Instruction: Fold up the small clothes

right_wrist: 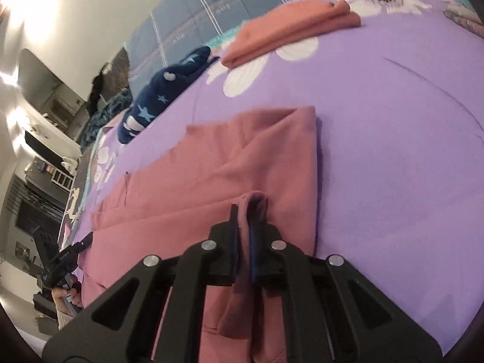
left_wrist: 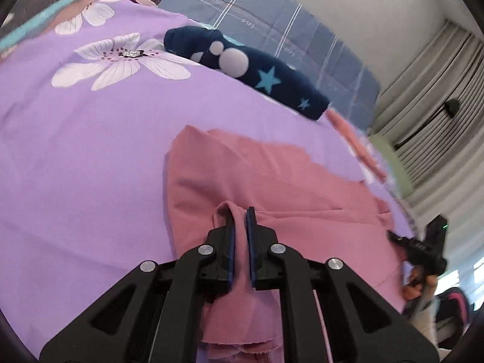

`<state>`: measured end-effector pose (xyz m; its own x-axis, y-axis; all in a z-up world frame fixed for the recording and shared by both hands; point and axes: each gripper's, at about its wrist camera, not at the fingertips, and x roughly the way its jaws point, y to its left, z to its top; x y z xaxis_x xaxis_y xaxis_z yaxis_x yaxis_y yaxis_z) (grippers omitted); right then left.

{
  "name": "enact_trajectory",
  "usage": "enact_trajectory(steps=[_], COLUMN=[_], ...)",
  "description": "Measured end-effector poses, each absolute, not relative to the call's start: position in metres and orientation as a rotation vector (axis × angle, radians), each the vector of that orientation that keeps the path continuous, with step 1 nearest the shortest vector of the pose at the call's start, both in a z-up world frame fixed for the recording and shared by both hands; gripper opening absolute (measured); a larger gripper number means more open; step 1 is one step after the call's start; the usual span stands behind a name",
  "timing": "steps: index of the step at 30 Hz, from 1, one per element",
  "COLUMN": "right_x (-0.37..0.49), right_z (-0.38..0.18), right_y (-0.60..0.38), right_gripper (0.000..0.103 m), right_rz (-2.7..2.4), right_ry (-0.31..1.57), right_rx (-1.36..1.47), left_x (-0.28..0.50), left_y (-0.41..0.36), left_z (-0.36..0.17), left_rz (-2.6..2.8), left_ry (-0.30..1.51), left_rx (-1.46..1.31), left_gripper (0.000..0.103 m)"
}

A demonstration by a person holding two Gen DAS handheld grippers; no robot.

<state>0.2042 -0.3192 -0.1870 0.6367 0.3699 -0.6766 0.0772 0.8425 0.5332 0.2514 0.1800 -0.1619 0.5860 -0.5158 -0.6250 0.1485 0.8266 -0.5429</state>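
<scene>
A pink garment (left_wrist: 272, 178) lies spread on the purple flowered bedsheet (left_wrist: 90, 139). My left gripper (left_wrist: 240, 220) is shut on a pinched fold of its near left edge. My right gripper (right_wrist: 248, 211) is shut on a fold of the same pink garment (right_wrist: 242, 151) at its near right edge. The right gripper also shows at the right edge of the left wrist view (left_wrist: 393, 237), and the left gripper at the left edge of the right wrist view (right_wrist: 87, 239).
A folded navy garment with stars and white dots (left_wrist: 251, 69) lies at the back of the bed. A folded salmon garment (right_wrist: 287, 30) lies further along. A blue-grey quilt (left_wrist: 272, 15) lies behind them. Curtains (left_wrist: 438, 96) hang at the right.
</scene>
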Motion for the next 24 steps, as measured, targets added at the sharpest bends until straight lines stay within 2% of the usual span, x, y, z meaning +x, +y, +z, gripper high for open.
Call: enact_trajectory(steps=[2,5,7,10,11,12,14,17,22,23,24], right_x=[0.201,0.192,0.179,0.165,0.162,0.16,0.156,0.158,0.211,0.229,0.243], right_z=[-0.181,-0.175,-0.169,-0.167,-0.167,-0.167,-0.165,-0.152,-0.122,-0.123,-0.127], right_y=[-0.32,-0.319,-0.315,-0.311,-0.309,-0.309,-0.309,-0.313,-0.332,-0.338,-0.344], right_gripper=[0.015,0.028,0.029,0.029,0.025,0.012,0.005,0.004,0.006,0.022,0.056], right_rz=[0.203,0.237,0.239,0.243,0.238,0.231,0.215,0.255,0.259,0.203,0.127], right_ry=[0.876,0.875,0.879,0.898,0.907,0.913,0.921,0.87,0.789,0.788,0.798], right_rx=[0.57,0.575,0.523,0.493,0.482,0.473,0.464,0.502,0.598,0.603,0.597], left_x=[0.247,0.236,0.224,0.205,0.2,0.198,0.196,0.203,0.249,0.267,0.278], left_y=[0.182,0.177,0.175,0.174,0.172,0.171,0.171,0.175,0.172,0.172,0.172], left_z=[-0.157,-0.147,-0.14,-0.136,-0.138,-0.139,-0.14,-0.132,-0.102,-0.102,-0.104], left_rz=[-0.41,-0.4,-0.41,-0.421,-0.419,-0.416,-0.409,-0.431,-0.409,-0.375,-0.336], left_ry=[0.859,0.854,0.835,0.841,0.865,0.878,0.887,0.861,0.785,0.779,0.777], left_rx=[-0.464,-0.419,-0.394,-0.36,-0.341,-0.32,-0.302,-0.361,-0.397,-0.39,-0.377], left_gripper=[0.012,0.026,0.03,0.03,0.026,0.016,0.003,0.002,0.003,0.008,0.032])
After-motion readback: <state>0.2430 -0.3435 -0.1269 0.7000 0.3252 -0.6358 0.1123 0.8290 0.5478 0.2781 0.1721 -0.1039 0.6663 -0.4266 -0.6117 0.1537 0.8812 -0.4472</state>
